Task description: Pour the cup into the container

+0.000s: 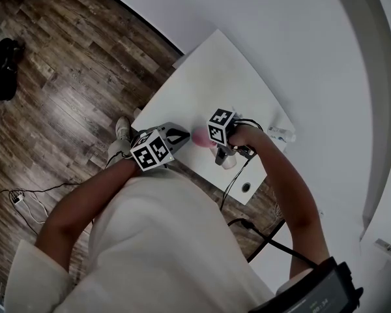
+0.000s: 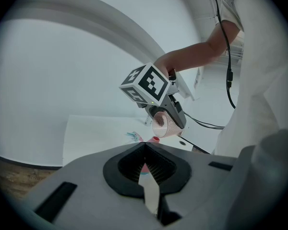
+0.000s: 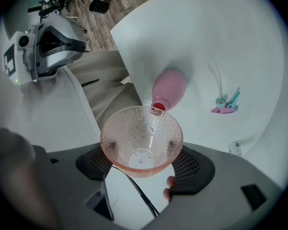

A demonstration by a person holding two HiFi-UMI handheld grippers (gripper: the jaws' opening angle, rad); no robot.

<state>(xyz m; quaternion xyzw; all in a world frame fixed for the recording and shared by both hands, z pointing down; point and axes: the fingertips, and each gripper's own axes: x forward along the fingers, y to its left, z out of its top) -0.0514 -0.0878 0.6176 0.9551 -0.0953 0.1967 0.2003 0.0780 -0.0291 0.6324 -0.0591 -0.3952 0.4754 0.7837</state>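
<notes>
Wood-grain plank flooring (image 1: pixel 58 83), dark and matt, surrounds a white, smooth, flat-topped rectangular worktop (image 1: pixel 212 77) set against a pale wall. A person in a white garment stands at the worktop's near edge with a gripper in each hand; both tools have grey, hard-shelled bodies, and each carries a cube with black-and-white square markers. The left gripper (image 2: pixel 144 145) is held off to one side of the work, its black ribbed pads pressed together tip to tip with nothing clamped between them. The right gripper (image 3: pixel 141 163) has its jaws spread only as far as the item allows and pinches the cup (image 3: pixel 140 128) by its lower wall, one ribbed pad on each side. The container (image 3: pixel 170 85) is on the worktop near that edge, between the two grippers in the head view: a rounded, opaque pink vessel narrowing to a small red mouth. The cup is conical, of translucent pink dimpled plastic with a flat round base, and is tipped so its rim sits just above the container's mouth; contact between the two cannot be confirmed. A small teal and pink item (image 3: pixel 225 103) lies on the worktop, well apart from the container.
</notes>
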